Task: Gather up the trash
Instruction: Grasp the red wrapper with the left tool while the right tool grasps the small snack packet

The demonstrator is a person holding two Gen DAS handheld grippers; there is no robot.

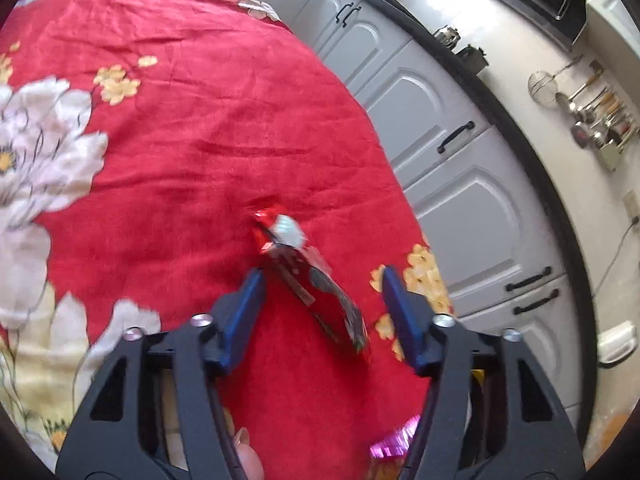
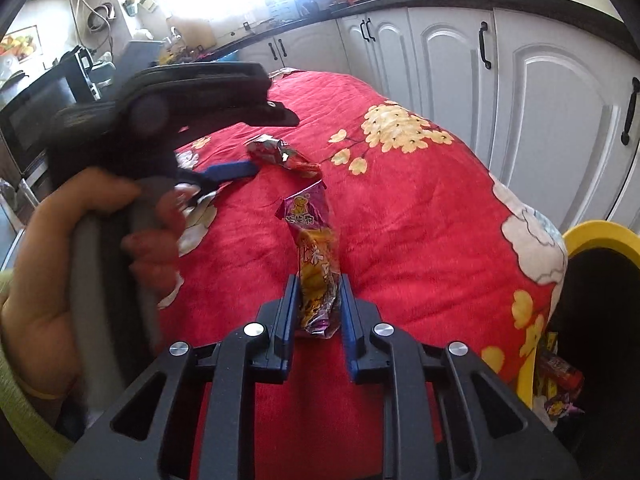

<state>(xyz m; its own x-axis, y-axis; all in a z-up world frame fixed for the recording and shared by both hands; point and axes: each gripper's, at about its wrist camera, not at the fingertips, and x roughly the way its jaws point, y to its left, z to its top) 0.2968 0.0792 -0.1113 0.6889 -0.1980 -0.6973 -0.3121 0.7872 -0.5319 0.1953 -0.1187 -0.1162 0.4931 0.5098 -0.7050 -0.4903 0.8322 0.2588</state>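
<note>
1. Left wrist view: your left claw (image 1: pixel 320 280) stands wide open, its two blue fingers apart on either side of one dark red wrapper (image 1: pixel 310 276) that lies flat on the red floral cloth (image 1: pixel 180 140). Neither finger touches it.
2. Right wrist view: your right claw (image 2: pixel 319 292) is clamped on one purple-and-orange snack wrapper (image 2: pixel 314 248), which stands upright between its two fingers, above the cloth.
3. You can count two loose wrappers in all over the desk: the red one lying down and the purple one gripped.
4. More wrappers sit inside one yellow-rimmed bin (image 2: pixel 596 236) beside the desk's edge; at least two show, and the rest is too dark to count.
5. Only the right wrist view shows the bin's inside, your left hand (image 2: pixel 60 264) on its handle, and the left claw from the side, with one blue finger (image 2: pixel 230 171) just beside the red wrapper (image 2: pixel 280 154).
6. Only the left wrist view shows the red wrapper lengthwise, running from between the fingers toward the desk's middle, and a sliver of pink foil (image 1: pixel 394 440) low in the frame, partly hidden behind the claw body.
7. Both views show one run of white cabinets (image 1: pixel 440 152) beyond the desk.
</note>
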